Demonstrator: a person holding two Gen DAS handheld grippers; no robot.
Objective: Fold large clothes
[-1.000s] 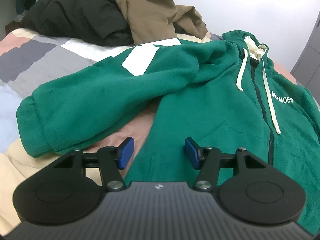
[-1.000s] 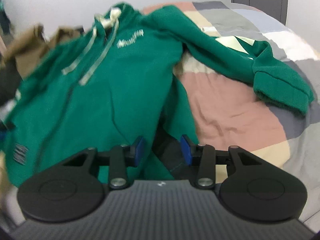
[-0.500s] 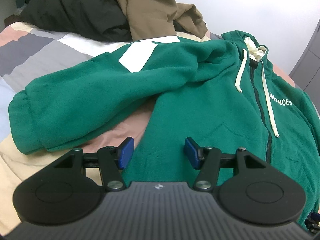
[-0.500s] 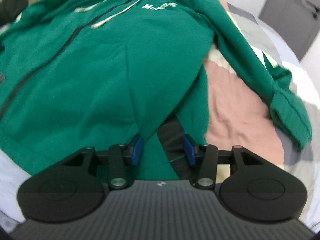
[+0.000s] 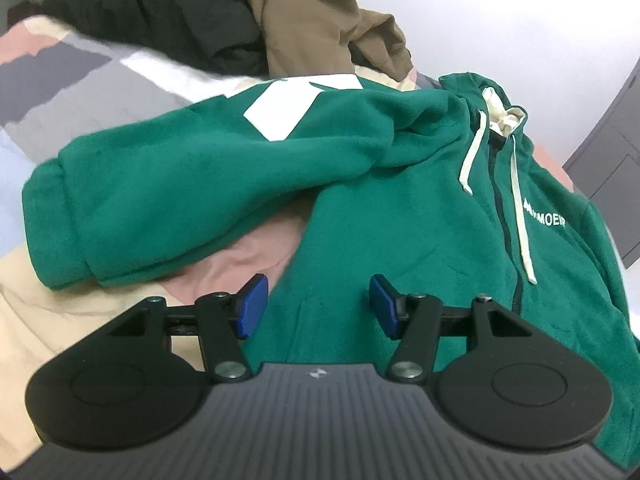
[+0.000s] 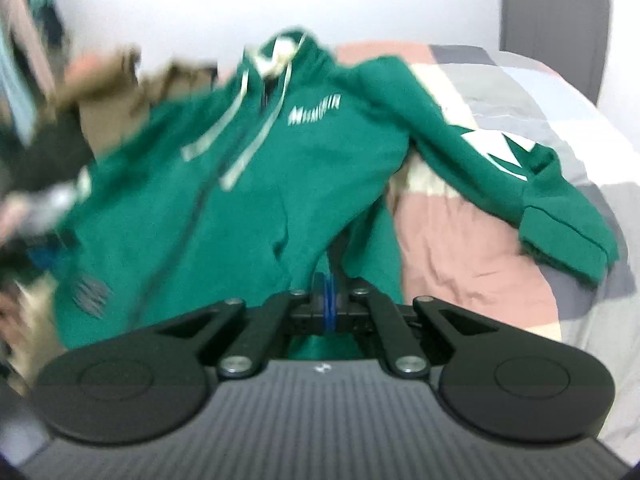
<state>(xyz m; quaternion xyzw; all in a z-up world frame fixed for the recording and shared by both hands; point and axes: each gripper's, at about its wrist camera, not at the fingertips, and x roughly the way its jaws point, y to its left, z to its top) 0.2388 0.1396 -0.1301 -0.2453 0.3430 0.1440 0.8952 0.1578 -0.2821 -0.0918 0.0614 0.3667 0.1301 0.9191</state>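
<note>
Right gripper [image 6: 328, 300]: pads pressed together on the bottom hem of the green hoodie [image 6: 240, 184], at lower centre of the blurred right view. Left gripper [image 5: 316, 304]: fingers spread wide, empty, poised over the opposite hem corner at lower centre of its frame. Judgement: the left should seat deep on the hem and take both layers before any lift, matching the right's height. Hoodie body fills mid-frame, face-up on the patchwork bed [image 5: 60, 68]; sleeve [image 5: 180, 184] runs left; dark and brown clothes pile [image 5: 248, 12] at upper left.
</note>
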